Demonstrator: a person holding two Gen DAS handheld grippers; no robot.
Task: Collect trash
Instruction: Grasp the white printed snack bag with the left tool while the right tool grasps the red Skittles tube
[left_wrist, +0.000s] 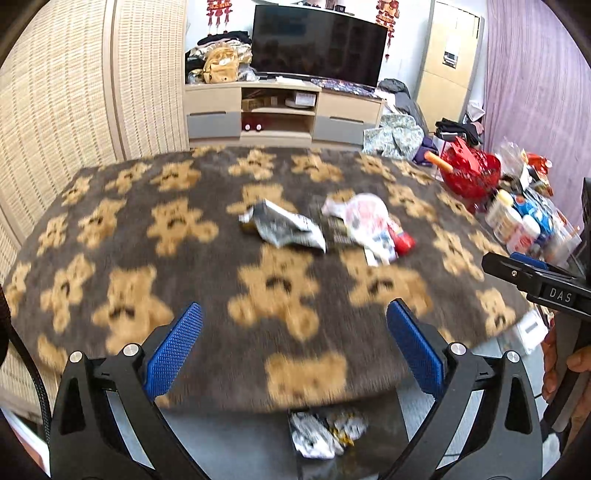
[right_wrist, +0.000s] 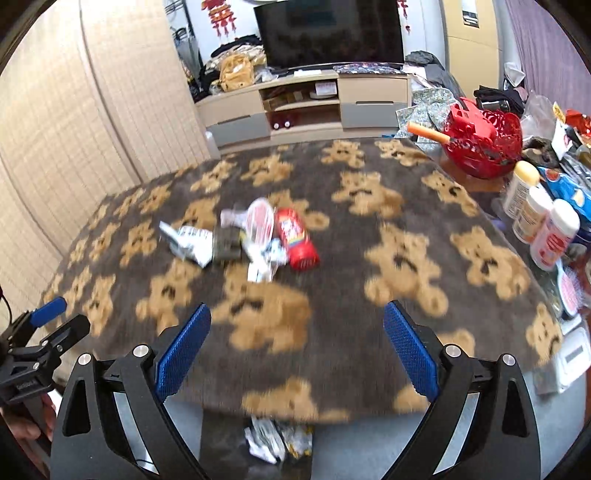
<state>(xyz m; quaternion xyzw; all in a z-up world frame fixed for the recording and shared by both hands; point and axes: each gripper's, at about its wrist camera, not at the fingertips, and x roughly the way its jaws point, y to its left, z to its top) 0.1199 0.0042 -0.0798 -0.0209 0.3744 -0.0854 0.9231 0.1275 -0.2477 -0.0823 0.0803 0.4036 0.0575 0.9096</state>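
A pile of trash lies mid-table on the teddy-bear blanket (left_wrist: 155, 206): a crumpled silver wrapper (left_wrist: 284, 229), a white and pink wrapper (left_wrist: 364, 214) and a red can (left_wrist: 402, 240). In the right wrist view the same silver wrapper (right_wrist: 192, 245), white wrapper (right_wrist: 258, 221) and red can (right_wrist: 297, 238) show. Crumpled wrappers (left_wrist: 325, 432) (right_wrist: 277, 437) lie in a dark bin below the near table edge. My left gripper (left_wrist: 293, 347) hangs open and empty above that edge. My right gripper (right_wrist: 297, 349) is open and empty too. Each gripper shows at the other view's edge.
A red openwork basket (left_wrist: 471, 171) (right_wrist: 484, 140) stands at the table's right rear. Bottles and jars (left_wrist: 517, 221) (right_wrist: 543, 229) crowd the right side. A TV stand (left_wrist: 280, 110) lies beyond the table, a woven screen (left_wrist: 55, 122) on the left. A hand (left_wrist: 565, 369) holds the right gripper's handle.
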